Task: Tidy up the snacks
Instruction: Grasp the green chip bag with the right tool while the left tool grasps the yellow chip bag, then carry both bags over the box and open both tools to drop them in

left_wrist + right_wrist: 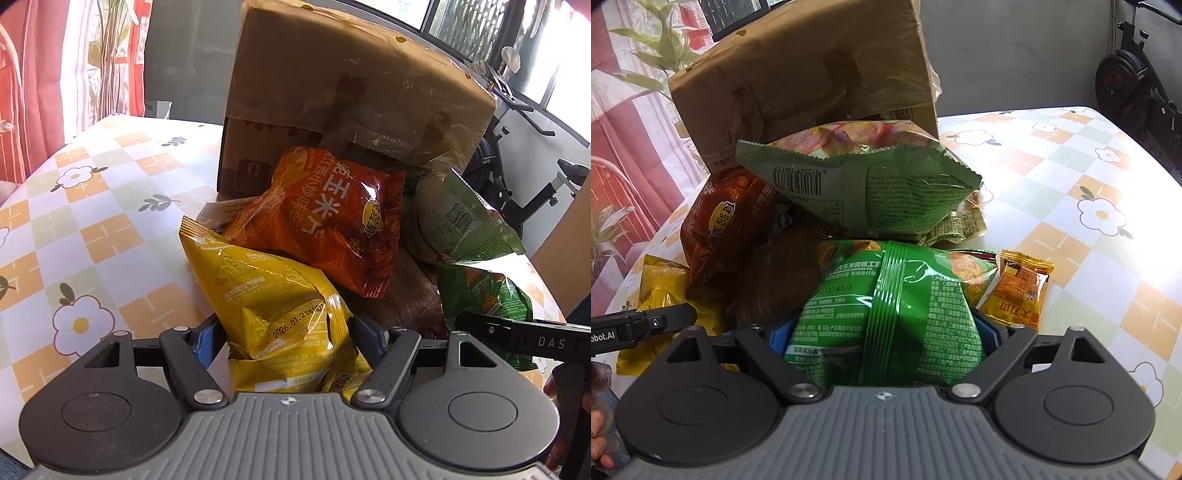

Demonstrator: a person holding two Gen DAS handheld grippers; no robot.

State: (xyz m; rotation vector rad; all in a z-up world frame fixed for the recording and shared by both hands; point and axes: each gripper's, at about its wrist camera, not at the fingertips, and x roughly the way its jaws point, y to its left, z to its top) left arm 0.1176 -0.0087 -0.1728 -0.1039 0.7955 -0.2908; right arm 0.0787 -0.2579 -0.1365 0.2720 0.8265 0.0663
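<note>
In front of the tilted cardboard box (pixel 354 88), the left gripper (pixel 282 341) is holding the yellow chip bag (pixel 273 314) in wide jaws, while the right gripper (pixel 882 338) is likewise clasping the green chip bag (pixel 894 306). Both puffed bags are likely slipping or crumpling if squeezed harder, and the pile is leaning. I cannot tell what the box is holding.

Your left wrist view looks down and forward from close behind its jaws, at the snack pile's left flank. Your right wrist view does likewise at the right flank. Both share the cardboard box (pixel 354 92), orange bag (pixel 321 218) and floral tabletop (pixel 92 206).
</note>
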